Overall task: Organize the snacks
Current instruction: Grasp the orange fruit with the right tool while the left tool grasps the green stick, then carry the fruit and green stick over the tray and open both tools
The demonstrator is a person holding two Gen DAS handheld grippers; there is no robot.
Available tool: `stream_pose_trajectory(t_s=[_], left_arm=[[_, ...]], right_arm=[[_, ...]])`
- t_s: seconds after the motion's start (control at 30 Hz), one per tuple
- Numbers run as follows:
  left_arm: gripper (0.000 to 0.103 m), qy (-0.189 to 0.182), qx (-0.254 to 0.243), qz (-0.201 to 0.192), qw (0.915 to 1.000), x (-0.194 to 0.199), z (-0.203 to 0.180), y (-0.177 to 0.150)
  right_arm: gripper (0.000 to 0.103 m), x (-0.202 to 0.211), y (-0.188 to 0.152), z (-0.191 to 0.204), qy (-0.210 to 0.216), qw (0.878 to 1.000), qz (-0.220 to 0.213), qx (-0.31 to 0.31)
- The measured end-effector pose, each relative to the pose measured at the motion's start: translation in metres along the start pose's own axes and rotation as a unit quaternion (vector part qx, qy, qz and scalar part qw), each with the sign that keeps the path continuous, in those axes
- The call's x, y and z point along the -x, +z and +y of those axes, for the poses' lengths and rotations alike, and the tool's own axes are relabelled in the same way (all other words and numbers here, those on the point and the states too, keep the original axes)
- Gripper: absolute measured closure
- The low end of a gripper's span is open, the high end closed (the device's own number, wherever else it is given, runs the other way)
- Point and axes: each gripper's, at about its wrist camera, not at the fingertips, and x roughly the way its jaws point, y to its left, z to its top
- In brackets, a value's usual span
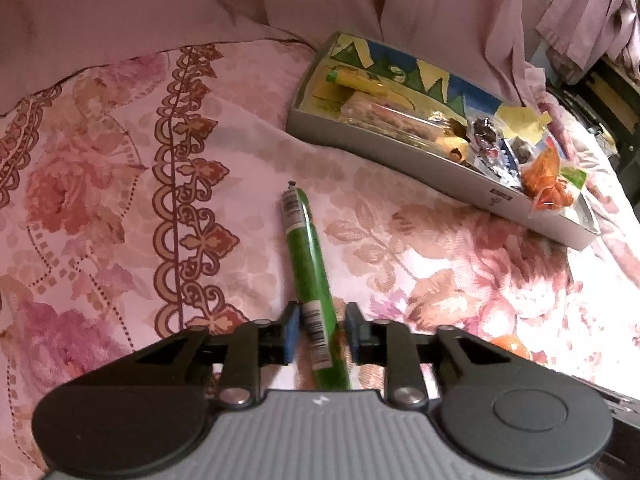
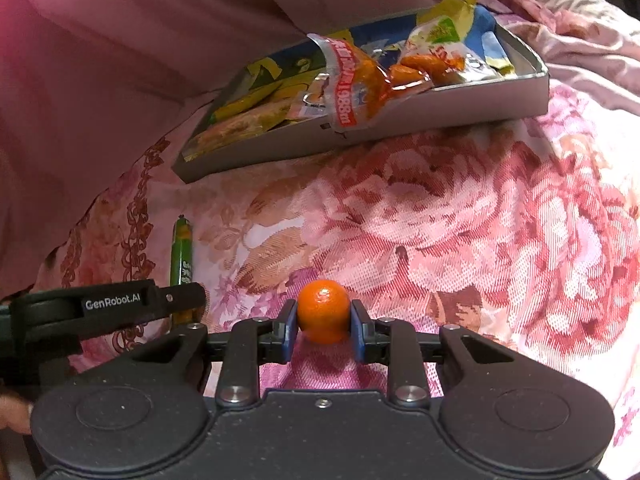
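Lying on the floral bedspread, a green snack stick runs between the left gripper pads, which pinch its near end. Right gripper clamps a small orange; the snack box sits beyond, near the bed's far edge.

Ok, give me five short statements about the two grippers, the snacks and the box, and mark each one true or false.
1. The right gripper is closed on a small orange fruit. True.
2. The green stick snack lies inside the box. False: it lies on the floral bedspread, between the left gripper's fingers.
3. The grey box already holds several snack packets. True.
4. The box stands on a wooden table. False: it rests on the bedspread.
5. An orange packet hangs over the box's edge. True.
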Motion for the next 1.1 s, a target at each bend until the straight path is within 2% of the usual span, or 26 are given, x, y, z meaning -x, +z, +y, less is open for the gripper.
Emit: stream_pose_trajectory(t_s=[0.4, 0.57, 0.77, 0.97, 1.1], left_arm=[[0.084, -0.042, 0.040, -0.035, 0.9977, 0.017, 0.000, 0.006], [0.085, -0.055, 0.072, -0.047, 0.9948, 0.026, 0.003, 0.007], [0.084, -0.052, 0.091, -0.104, 0.9890, 0.043, 0.005, 0.014], [0.084, -0.063, 0.077, -0.150, 0.9836, 0.037, -0.006, 0.049], [0.084, -0.069, 0.048, -0.173, 0.9814, 0.026, -0.015, 0.069]], right_arm=[[0.074, 0.009, 0.003, 0.013, 0.008, 0.997, -0.052, 0.055], [0.074, 0.009, 0.004, 0.016, 0.006, 0.996, -0.065, 0.067], [0.074, 0.012, 0.010, 0.019, 0.008, 0.993, -0.093, 0.076], [0.074, 0.008, 0.035, 0.028, 0.027, 0.988, -0.134, 0.074], [0.074, 0.005, 0.053, 0.039, 0.024, 0.979, -0.172, 0.104]])
